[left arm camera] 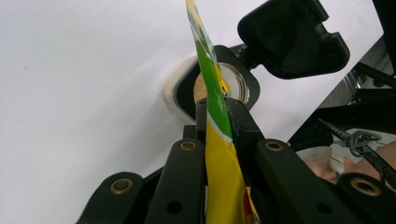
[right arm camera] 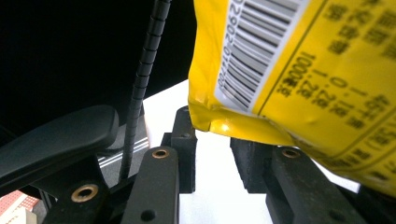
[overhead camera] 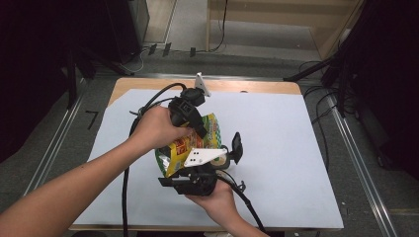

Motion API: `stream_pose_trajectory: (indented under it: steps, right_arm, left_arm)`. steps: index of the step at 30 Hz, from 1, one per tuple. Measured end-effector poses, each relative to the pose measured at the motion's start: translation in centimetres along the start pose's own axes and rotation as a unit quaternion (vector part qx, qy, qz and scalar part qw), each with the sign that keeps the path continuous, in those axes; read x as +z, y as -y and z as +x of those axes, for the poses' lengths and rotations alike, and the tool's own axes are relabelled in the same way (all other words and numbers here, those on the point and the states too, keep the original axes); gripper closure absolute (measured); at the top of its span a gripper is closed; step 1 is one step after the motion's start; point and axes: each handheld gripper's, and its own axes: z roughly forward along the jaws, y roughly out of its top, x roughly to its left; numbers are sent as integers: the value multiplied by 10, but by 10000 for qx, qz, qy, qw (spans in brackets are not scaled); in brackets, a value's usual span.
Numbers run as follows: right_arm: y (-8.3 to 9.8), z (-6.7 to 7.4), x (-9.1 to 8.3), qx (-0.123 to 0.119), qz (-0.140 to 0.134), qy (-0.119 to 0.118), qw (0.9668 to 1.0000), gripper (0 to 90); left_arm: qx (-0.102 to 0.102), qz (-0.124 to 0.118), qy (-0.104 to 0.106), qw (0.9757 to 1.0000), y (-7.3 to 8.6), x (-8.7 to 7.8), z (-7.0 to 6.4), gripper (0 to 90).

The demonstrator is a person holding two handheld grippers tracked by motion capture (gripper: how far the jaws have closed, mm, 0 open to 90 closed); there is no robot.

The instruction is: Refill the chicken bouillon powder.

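White sheet [overhead camera: 276,143], pinched pouch [left arm camera: 219,154] (mid-table)

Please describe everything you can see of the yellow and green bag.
The bag is a glossy yellow and green foil-like snack pouch with red print and, on its yellow back, a barcode. It hangs above the white sheet, tilted. The left gripper is shut on its thin edge. The right gripper sits open beneath its lower corner.

Your yellow bag [right arm camera: 299,70] carries a barcode label, digits "2902" partly readable beside the bars, numerals "1000", "1.0" and "0.2" printed sideways, other characters too blurred to read
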Motion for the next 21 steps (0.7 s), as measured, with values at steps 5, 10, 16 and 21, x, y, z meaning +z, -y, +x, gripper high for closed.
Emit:
stream_pose_trajectory:
  steps: [5, 10, 16, 21]
  right_arm:
    - [0, -1, 1, -8, 10, -21, 10000, 729]
    - [-1, -1, 0, -24, -4, -15, 10000, 730]
    - [-1, -2, 0, -44, 12, -7, 10000, 730]
    - [0, -3, 0, -36, 1, 24, 10000, 730]
  left_arm:
    - [-56, 34, -29, 10000, -1, 2, 0, 858]
    - [-46, -6, -30, 10000, -2, 2, 0, 856]
    - [-19, -35, -42, 10000, -1, 1, 0, 855]
    - [-9, -74, 3, 10000, -2, 3, 0, 854]
